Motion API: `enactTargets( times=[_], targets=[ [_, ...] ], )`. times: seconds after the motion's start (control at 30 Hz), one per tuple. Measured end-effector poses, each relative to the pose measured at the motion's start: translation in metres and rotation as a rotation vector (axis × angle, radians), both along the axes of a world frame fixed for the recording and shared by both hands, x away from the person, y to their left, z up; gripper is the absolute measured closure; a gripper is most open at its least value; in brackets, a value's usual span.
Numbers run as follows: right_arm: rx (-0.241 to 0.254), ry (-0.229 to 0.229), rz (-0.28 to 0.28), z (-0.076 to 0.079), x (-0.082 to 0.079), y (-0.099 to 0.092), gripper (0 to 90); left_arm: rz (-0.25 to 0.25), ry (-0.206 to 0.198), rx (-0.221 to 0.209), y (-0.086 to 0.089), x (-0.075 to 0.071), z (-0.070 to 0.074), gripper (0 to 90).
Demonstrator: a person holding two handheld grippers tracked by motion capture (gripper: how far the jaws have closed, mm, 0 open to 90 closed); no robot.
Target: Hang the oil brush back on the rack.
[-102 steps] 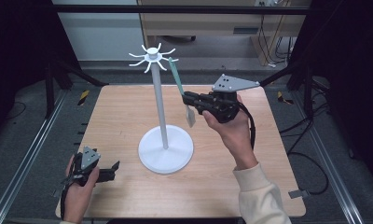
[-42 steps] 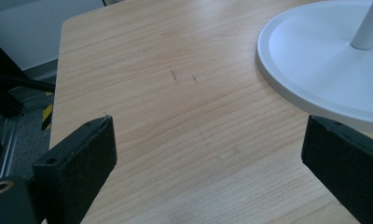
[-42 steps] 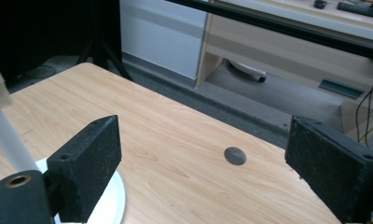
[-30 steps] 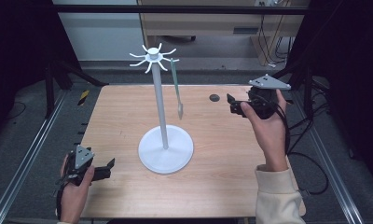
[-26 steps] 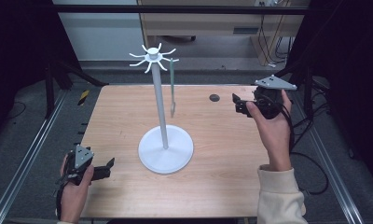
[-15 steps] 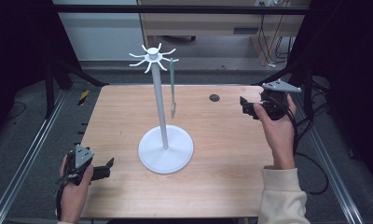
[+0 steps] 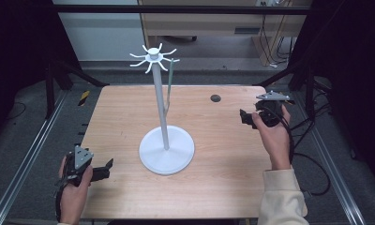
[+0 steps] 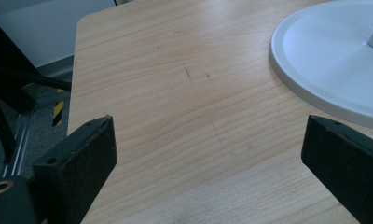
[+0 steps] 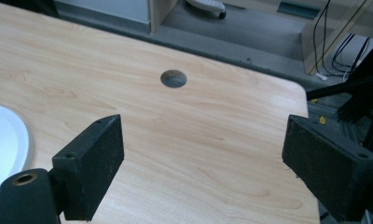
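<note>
Hanging: grey-green utensil dangling from white stand.
Right gripper: gaping empty, right of stand.
Left gripper: gaping empty, left of stand.

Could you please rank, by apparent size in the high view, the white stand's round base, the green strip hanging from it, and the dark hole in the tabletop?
1. The round base of the white stand covers the most area.
2. The green strip is long but very thin.
3. The hole is the smallest; it lies farther from the camera, which may shrink it slightly.
</note>
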State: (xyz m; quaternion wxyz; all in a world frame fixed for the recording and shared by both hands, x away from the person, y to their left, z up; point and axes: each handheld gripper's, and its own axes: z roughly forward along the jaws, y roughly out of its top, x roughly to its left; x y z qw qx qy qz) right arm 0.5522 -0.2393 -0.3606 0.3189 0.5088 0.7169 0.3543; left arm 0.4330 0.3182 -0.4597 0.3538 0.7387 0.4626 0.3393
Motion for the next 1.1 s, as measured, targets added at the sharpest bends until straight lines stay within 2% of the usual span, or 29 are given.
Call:
enactTargets(
  times=[0.27, 0.33, 0.5, 0.57, 0.73, 1.0, 1.1],
  targets=[
    [-0.013, 0.069, 0.042, -0.033, 0.003, 0.012, 13.0, -0.006, 0.002, 0.004, -0.002, 0.001, -0.001, 2.9],
    [-0.007, 0.092, 0.055, -0.041, 0.003, 0.015, 13.0, -0.006, 0.002, 0.005, -0.002, 0.001, -0.001, 2.9],
    [0.011, 0.116, 0.084, -0.058, 0.005, 0.021, 13.2, -0.005, 0.003, 0.005, -0.002, 0.001, -0.001, 2.9],
    [0.005, 0.134, 0.094, -0.065, 0.006, 0.025, 13.2, -0.007, 0.003, 0.003, -0.003, 0.001, -0.001, 2.9],
    [0.005, 0.150, 0.111, -0.074, 0.007, 0.031, 13.2, -0.011, 0.006, 0.003, -0.003, 0.001, -0.001, 2.9],
    [0.000, 0.188, 0.175, -0.090, 0.010, 0.050, 13.2, -0.015, 0.007, 0.004, -0.004, 0.001, -0.002, 2.9],
    [0.027, 0.196, 0.209, -0.096, 0.009, 0.060, 14.3, -0.017, 0.008, 0.004, -0.004, 0.001, -0.002, 2.9]
  ],
)
